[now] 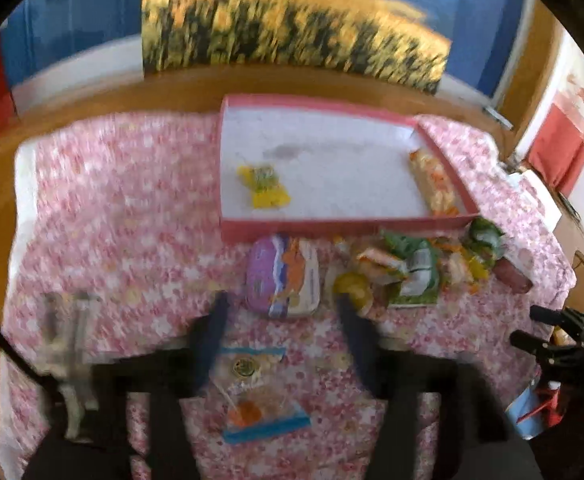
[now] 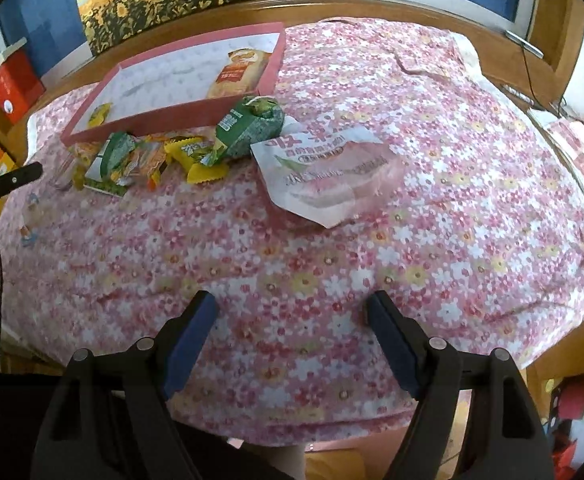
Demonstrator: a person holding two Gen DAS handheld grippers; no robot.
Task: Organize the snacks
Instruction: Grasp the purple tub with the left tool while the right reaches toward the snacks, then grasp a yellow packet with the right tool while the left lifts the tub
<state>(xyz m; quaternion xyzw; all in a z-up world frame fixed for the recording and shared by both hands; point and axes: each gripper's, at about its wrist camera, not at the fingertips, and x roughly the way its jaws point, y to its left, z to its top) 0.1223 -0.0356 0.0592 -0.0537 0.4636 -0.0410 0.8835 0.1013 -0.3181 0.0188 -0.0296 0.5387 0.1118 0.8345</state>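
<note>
Blue-edged packet [image 1: 258,396]: nearest the left cam, lying flat on the floral cloth [image 1: 132,216] at 6 o'clock, low betw the fingers, not held.
Left gripper [image 1: 282,308]: fingers wide apart, nothing in them; view is smeared w/ blur, so edges can't be read well.
Right gripper [image 2: 292,308]: fingers wide too, empty, over bare cloth, well apart from any snack.
Pink tray [image 1: 343,224]: at 12 o'clock from left gripper; yellow candy [image 1: 266,186] inside at left, long orange pack [image 1: 431,182] along its right wall.
Purple pack [image 1: 284,280]: just outside tray front wall, ahead of left fingertips.
Snack pile [image 1: 415,268]: at 1 o'clock, loose wrappers touching and overlapping; round yellow item [image 1: 351,288] close by right finger of left gripper.
White-pink bag [image 2: 327,172]: at 12 o'clock in right view, beside green pack [image 2: 252,126].
Risk 1: blur suggests fast motion; a hurried close prob. misses the thin flat packet or pinches cloth w/ it.
Risk 2: finger could nudge the yellow item, roll it off.
Risk 3: grabbing into the pile may lift two wrappers, one drops short of tray.
</note>
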